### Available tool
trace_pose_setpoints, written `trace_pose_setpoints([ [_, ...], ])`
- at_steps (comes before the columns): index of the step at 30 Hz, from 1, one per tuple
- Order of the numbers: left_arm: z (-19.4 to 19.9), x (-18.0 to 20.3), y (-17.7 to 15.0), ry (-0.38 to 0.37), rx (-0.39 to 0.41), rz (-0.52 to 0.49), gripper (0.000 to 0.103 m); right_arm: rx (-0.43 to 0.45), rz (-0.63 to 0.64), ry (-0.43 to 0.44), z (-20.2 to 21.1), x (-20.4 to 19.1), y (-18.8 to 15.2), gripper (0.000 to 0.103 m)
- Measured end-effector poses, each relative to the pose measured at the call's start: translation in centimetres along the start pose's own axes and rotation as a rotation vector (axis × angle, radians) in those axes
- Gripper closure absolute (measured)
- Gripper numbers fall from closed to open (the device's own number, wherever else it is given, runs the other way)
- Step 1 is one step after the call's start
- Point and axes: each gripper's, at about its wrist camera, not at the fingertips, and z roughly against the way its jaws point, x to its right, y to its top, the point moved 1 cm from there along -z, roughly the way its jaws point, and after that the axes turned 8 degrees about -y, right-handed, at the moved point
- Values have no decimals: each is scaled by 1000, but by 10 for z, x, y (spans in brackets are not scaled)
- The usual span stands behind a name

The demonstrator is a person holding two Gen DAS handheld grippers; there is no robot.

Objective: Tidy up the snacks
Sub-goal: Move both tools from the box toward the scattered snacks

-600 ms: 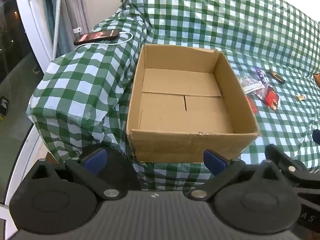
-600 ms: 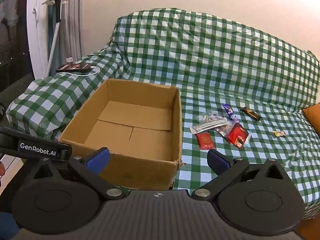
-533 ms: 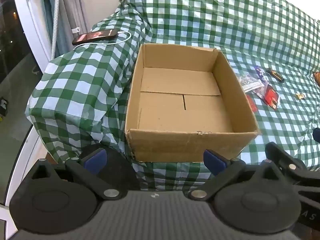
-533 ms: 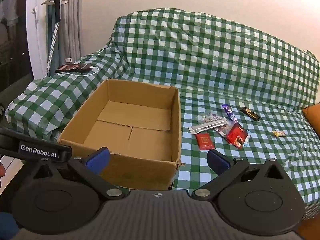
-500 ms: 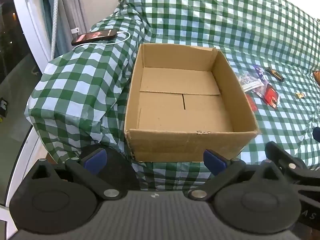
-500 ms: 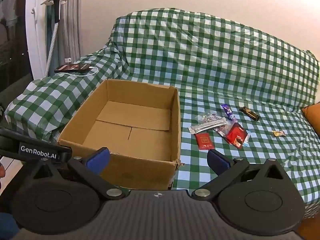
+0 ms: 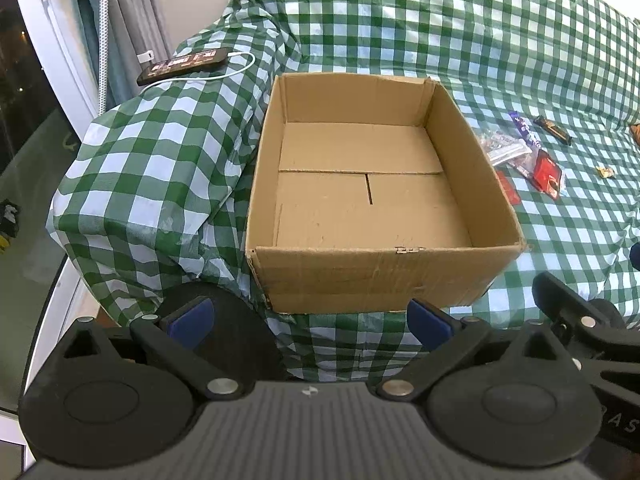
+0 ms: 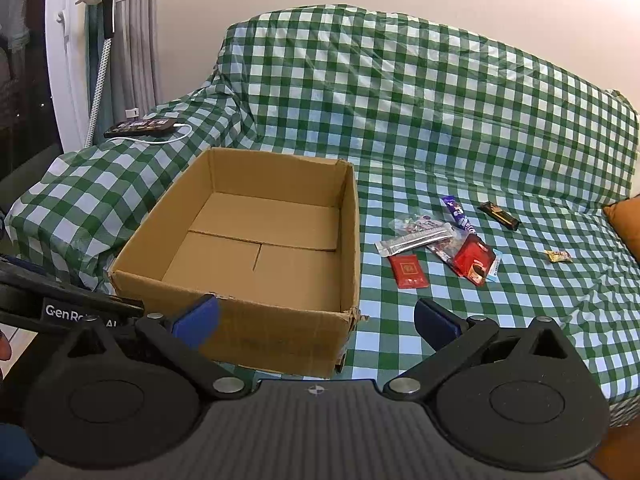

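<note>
An empty brown cardboard box (image 7: 476, 168) (image 8: 350, 240) sits on a sofa draped in green checked cloth (image 8: 440, 92). To its right lie several snack packets: a silver pouch (image 8: 416, 238), a flat red packet (image 8: 408, 271), a red bag (image 8: 476, 258), a purple bar (image 8: 456, 210), a dark bar (image 8: 499, 215) and a small gold sweet (image 8: 558, 256). My left gripper (image 7: 310, 318) hangs open before the box's near wall. Equally open, my right gripper (image 8: 316, 320) faces the box's front right corner. Neither holds anything.
A phone (image 7: 186, 65) on a white cable rests on the covered armrest left of the box. Curtains and a window frame (image 8: 68, 60) stand at the far left. An orange cushion (image 8: 626, 220) shows at the right edge.
The left wrist view has drifted slightly, so the box sits a little lower and nearer. The right wrist view barely changed. Both grippers stayed open.
</note>
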Motion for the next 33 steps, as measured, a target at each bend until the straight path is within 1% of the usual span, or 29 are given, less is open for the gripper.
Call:
trace_pose_setpoints([
  [11,-2,-2,-1,-1,-7,-2,0,7,0,2,0,0,-2,0],
  [24,-3,-4,-3,-3,-12,-3,0,-9,2,3,-1,2,2,0],
  [26,-3,-4,-3,-3,-12,-2,0,-29,5,4,-1,2,2,0],
  [29,-3,-4,-4,-3,-15,-2,0,-31,7,4,-1,3,3,0],
  [30,-3,-4,-4,-3,-15,-3,0,-47,8,5,-2,2,2,0],
  [33,-3,-4,-4,-2,-16,-4,0,-39,9,4,-2,3,3,0],
])
